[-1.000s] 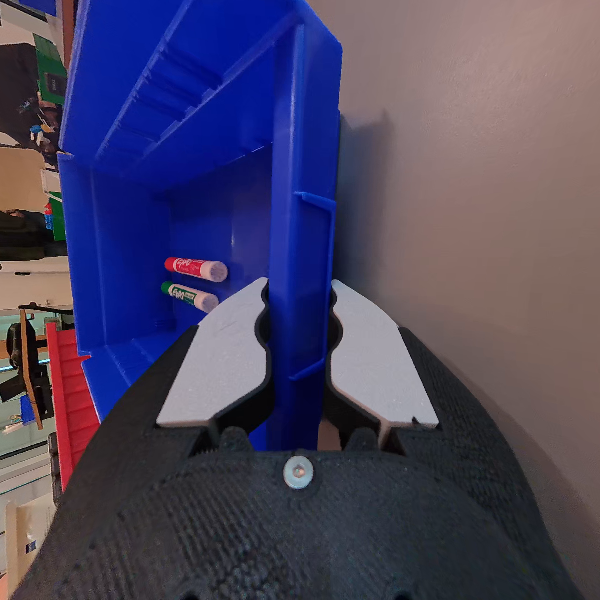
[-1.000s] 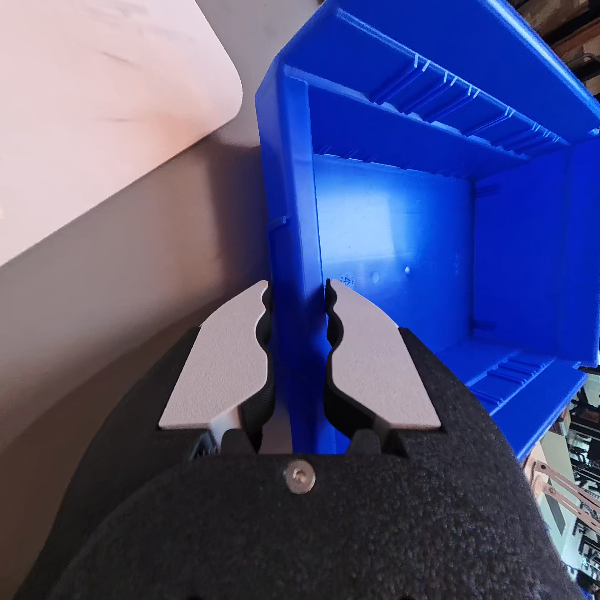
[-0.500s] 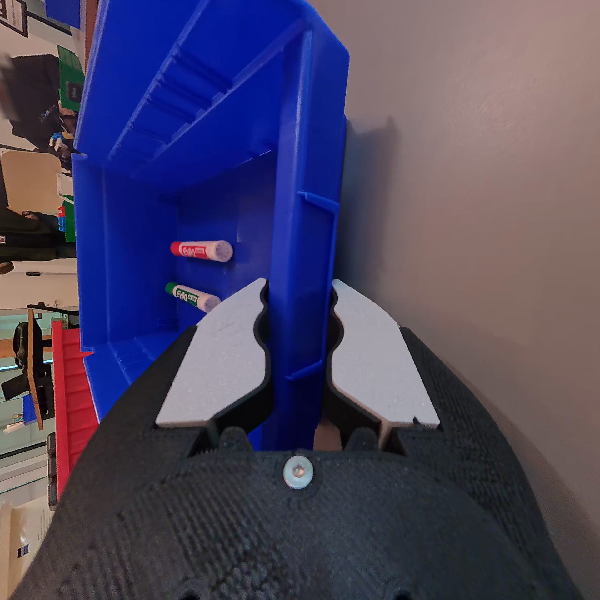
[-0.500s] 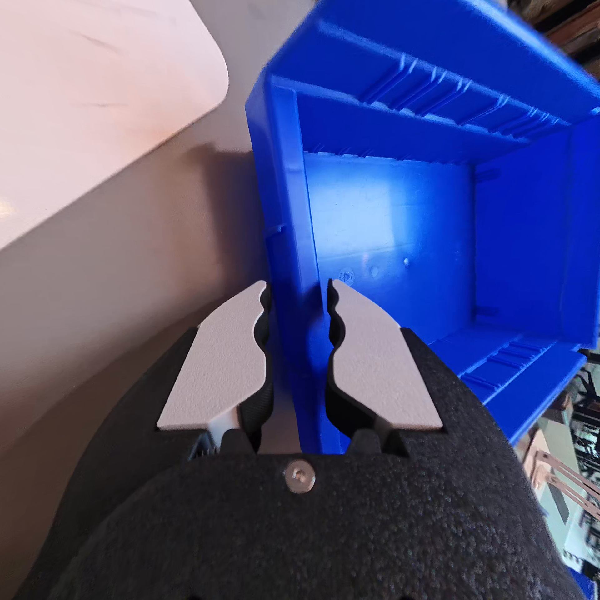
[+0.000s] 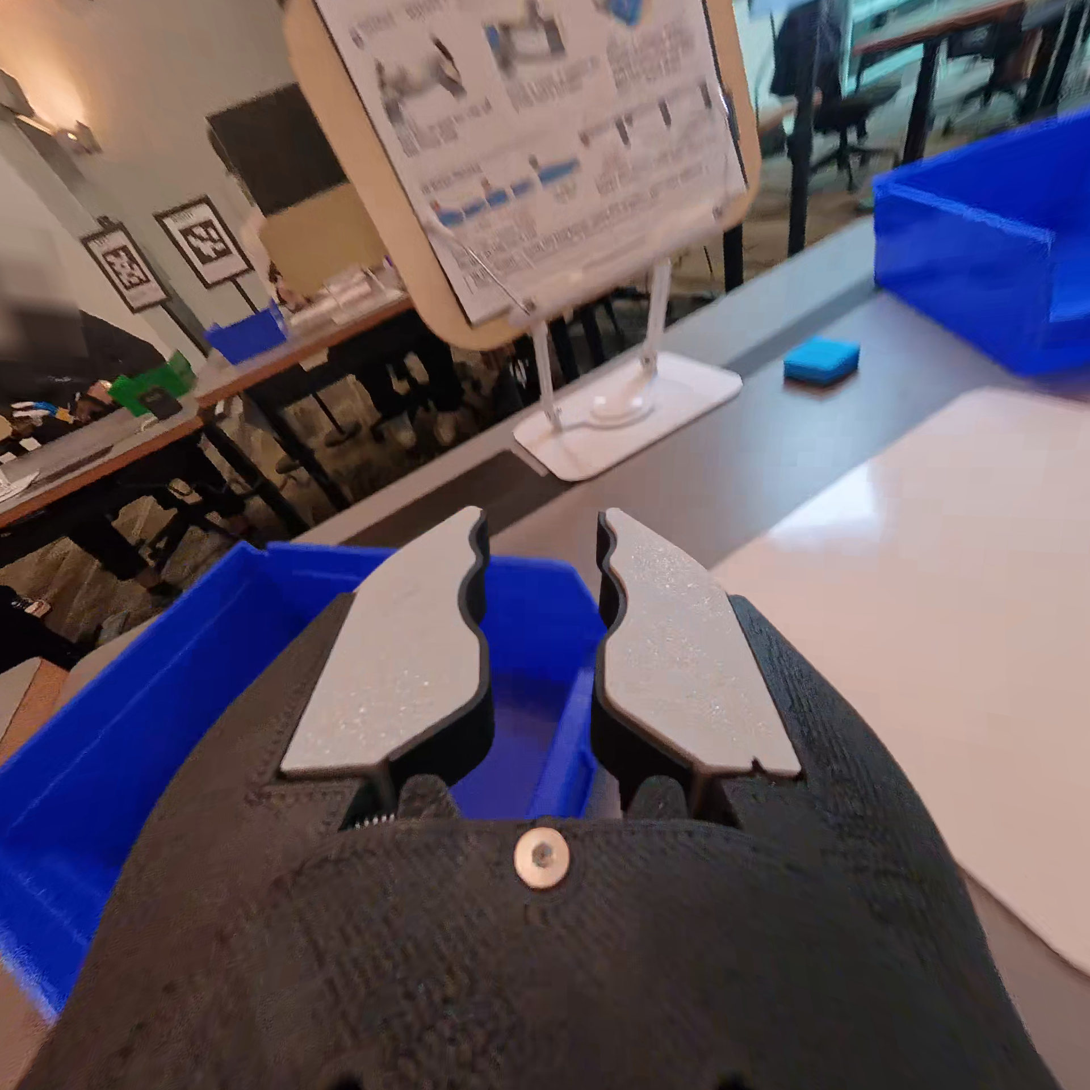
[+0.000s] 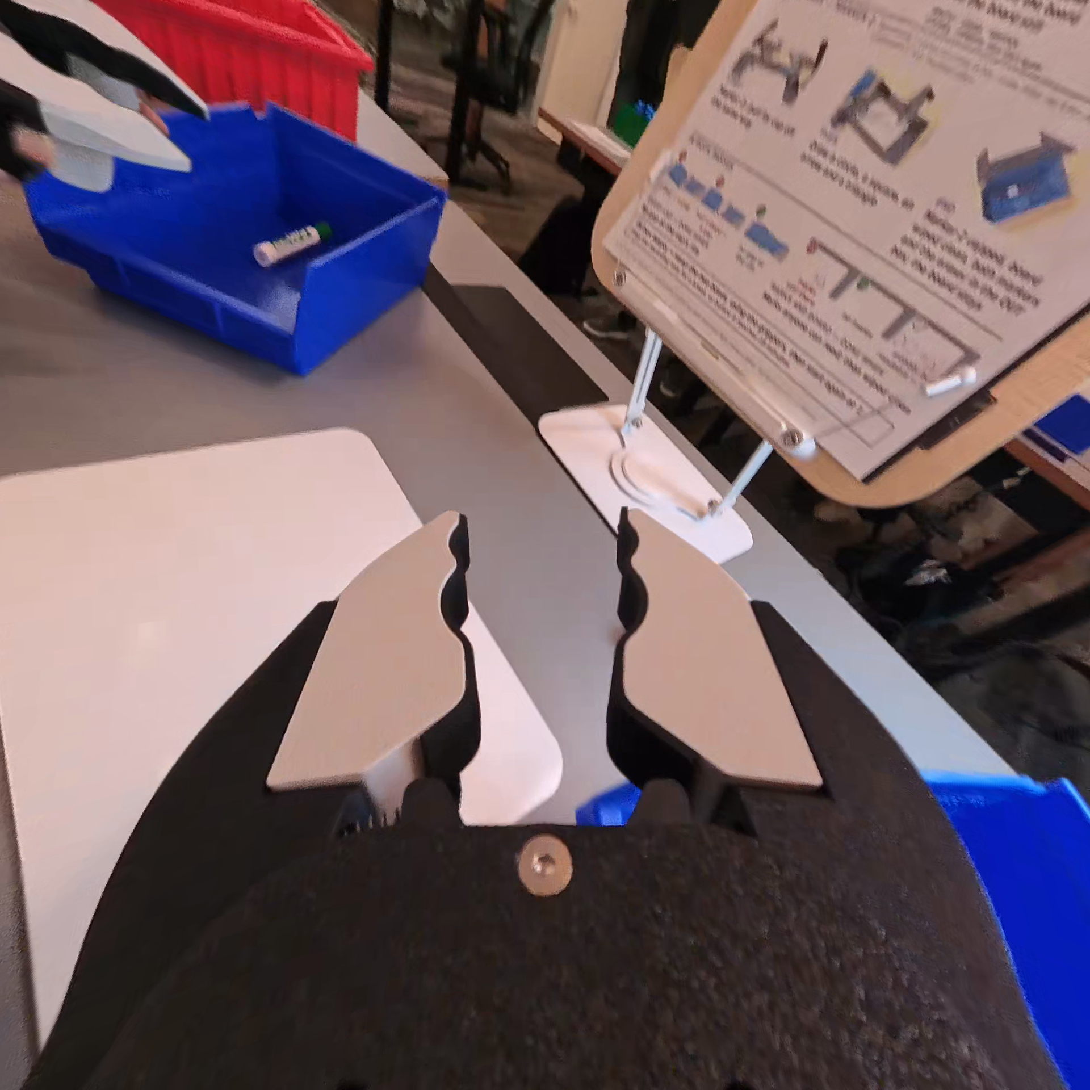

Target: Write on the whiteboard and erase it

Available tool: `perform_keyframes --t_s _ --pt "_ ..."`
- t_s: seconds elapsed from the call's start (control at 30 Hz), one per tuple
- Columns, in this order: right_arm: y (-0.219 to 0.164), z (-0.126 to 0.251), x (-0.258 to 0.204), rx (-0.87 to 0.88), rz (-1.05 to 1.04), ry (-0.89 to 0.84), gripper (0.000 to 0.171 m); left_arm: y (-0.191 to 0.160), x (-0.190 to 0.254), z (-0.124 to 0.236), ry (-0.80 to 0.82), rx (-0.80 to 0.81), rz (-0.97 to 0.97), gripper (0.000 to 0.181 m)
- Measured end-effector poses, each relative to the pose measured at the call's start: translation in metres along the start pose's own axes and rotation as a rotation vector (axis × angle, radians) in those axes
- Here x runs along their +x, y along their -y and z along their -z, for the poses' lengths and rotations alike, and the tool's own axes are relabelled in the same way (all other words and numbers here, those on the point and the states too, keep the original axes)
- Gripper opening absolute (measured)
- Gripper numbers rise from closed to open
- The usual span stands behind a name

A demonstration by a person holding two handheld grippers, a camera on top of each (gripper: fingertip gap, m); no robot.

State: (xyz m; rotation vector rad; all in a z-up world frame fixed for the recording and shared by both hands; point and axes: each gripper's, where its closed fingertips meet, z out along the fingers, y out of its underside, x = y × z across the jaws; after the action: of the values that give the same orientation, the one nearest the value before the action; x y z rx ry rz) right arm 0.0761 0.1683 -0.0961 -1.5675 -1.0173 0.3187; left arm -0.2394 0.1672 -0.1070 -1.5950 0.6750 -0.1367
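The grey desk [image 6: 413,413] carries everything, and the white whiteboard [image 6: 177,590] lies flat in its middle, blank as far as I can see. A blue bin [image 6: 236,277] sits at one end near the instruction stand [image 6: 649,472], a second blue bin [image 5: 973,259] at the other. The left gripper [image 5: 542,525] hovers over the near bin's rim, fingers spread and empty; the right gripper [image 6: 539,525] hangs above the board's corner, fingers likewise parted, holding nothing. A blue eraser [image 5: 821,361] rests on the desk just beside the second bin, and a green-capped marker [image 6: 292,243] lies loose in the first. I'd fetch that marker now: come down along its length, pinch mid-barrel, not the cap.
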Motion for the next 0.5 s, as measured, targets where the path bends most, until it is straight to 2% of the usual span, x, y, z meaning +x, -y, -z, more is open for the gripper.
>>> perform_keyframes --t_s 0.1,0.2,0.33,0.5 --pt "0.012 -0.012 -0.003 0.079 -0.042 0.031 0.044 0.013 -0.028 -0.009 0.063 0.008 0.084 0.027" --pt "-0.001 -0.011 0.0 0.047 -0.013 0.017 0.044 0.0 -0.064 -0.015 0.154 -0.106 0.125 0.023" --pt "-0.009 0.001 0.01 0.043 -0.059 0.026 0.043 -0.049 -0.093 -0.037 0.152 -0.392 0.235 0.031" --pt "-0.01 0.008 0.015 0.055 -0.081 0.027 0.042 -0.118 -0.11 -0.078 0.134 -0.677 0.421 0.04"
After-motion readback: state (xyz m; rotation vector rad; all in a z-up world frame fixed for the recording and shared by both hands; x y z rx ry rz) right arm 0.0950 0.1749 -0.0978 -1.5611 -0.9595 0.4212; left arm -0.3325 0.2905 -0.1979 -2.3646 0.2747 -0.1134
